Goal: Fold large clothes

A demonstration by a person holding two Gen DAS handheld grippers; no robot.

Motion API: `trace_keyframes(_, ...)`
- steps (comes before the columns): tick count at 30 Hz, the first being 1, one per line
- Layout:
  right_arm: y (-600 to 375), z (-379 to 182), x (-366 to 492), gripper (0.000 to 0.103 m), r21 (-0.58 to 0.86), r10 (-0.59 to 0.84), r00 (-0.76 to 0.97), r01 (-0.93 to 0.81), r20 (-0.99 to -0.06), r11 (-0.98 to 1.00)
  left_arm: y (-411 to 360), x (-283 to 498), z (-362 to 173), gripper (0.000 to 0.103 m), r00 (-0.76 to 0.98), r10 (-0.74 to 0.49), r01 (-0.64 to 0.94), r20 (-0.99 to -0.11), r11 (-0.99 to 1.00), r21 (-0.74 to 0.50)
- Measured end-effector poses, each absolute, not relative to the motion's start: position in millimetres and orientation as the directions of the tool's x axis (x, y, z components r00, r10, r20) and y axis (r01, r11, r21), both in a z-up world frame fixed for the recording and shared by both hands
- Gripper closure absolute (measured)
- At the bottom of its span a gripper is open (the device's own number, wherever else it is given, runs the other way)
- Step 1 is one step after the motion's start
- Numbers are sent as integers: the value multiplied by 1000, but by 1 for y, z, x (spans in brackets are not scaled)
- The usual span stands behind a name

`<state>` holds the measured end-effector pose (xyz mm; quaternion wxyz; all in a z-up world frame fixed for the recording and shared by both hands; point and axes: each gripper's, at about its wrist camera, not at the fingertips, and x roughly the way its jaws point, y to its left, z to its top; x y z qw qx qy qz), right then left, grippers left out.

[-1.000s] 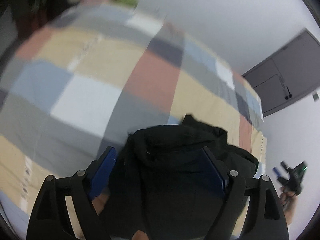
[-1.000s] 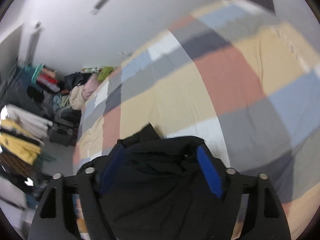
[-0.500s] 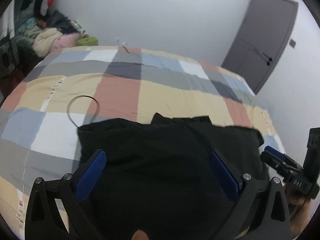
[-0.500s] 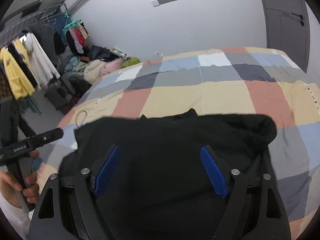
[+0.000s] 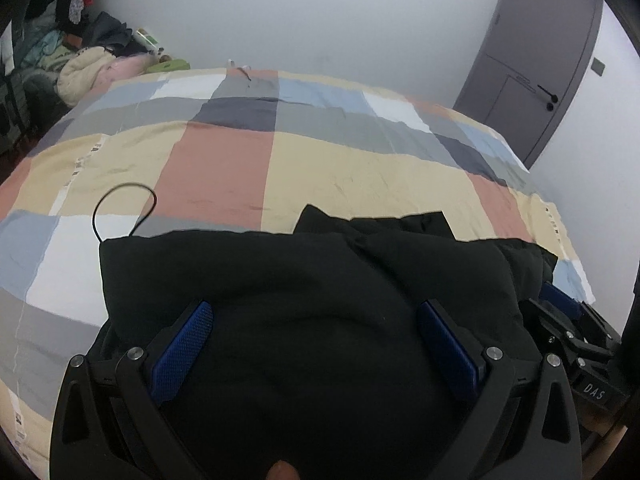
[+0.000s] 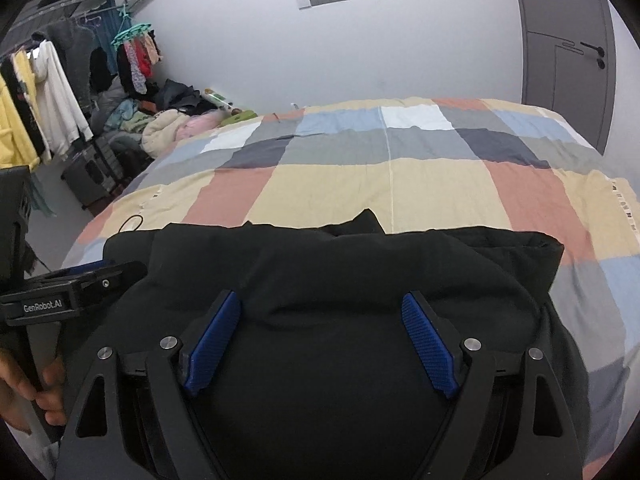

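- A black garment (image 5: 304,280), bulky like a jacket, lies on a bed (image 5: 360,172) covered in a checked quilt of yellow, salmon, grey, blue and white blocks.
- The left gripper (image 5: 316,344) has its jaws spread wide; they have just been opening. The garment fills the space between and beyond the 2 blue pads (image 5: 182,354), but neither pad visibly presses on the cloth.
- The right gripper (image 6: 320,336) also has its jaws wide, with the same garment (image 6: 332,280) spread below and ahead of them, not pinched.
- Beyond the left jaws and off to their left side, a thin black cord loop (image 5: 124,208) rests on the quilt, touching the garment's far corner.
- To the left of the right jaws, a hand (image 6: 24,392) grips the handle of the other gripper.
- Far beyond both jaws stand a white wall and a grey door (image 5: 536,64); clothes hang on a rack (image 6: 52,88) at far left.
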<state>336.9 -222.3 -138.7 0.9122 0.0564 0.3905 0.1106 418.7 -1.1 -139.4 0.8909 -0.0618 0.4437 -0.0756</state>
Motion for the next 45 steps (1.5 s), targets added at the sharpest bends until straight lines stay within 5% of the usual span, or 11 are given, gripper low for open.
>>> trace_keyframes(16,-216,-168,415,17,184,249,634,-167,-733,969,-1,481,-163,0,585,-104,29,-804,994,-107)
trace_keyframes(29,-266,-135,347,17,104,173,711,-140,-681,985,64,416,-148,0,629,17,-36,-777,999,-7)
trace_keyframes(45,-275,-187,351,6,69,134,697,-120,-704,990,61,410,-182,0,632,-23,9,-775,1000,-23)
